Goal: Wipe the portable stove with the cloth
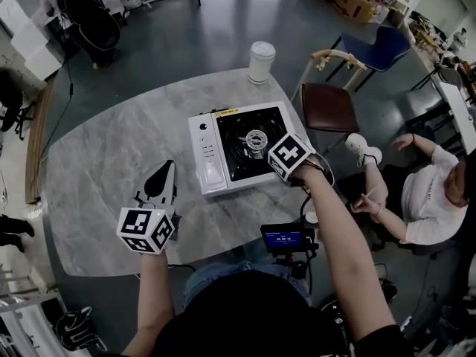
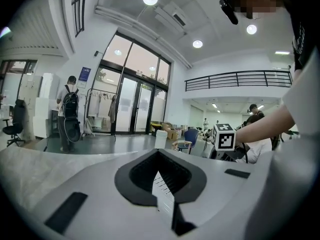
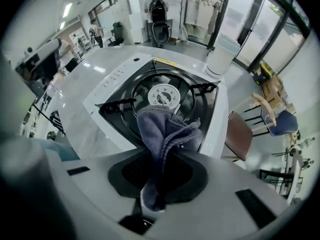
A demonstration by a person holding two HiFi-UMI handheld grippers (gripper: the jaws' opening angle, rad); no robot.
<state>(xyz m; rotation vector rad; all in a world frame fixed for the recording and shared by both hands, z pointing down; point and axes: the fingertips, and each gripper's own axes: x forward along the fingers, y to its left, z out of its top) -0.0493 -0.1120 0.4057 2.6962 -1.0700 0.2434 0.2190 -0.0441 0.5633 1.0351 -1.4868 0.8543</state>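
My left gripper (image 2: 162, 186): jaws together, nothing between them, pointing level. My right gripper (image 3: 155, 184): jaws clamped on cloth (image 3: 162, 134), forearm extended, tilted downward.

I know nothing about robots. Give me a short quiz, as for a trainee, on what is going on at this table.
1. True or false: the right tool holds the cloth over the stove.
2. Where does the cup stand?
A. on the stove
B. on the table, beyond the stove
C. in the left tool
3. Fill in: the left tool's jaws are ____, with nothing between them.

Key: 1 true; 2 B; 3 shut.
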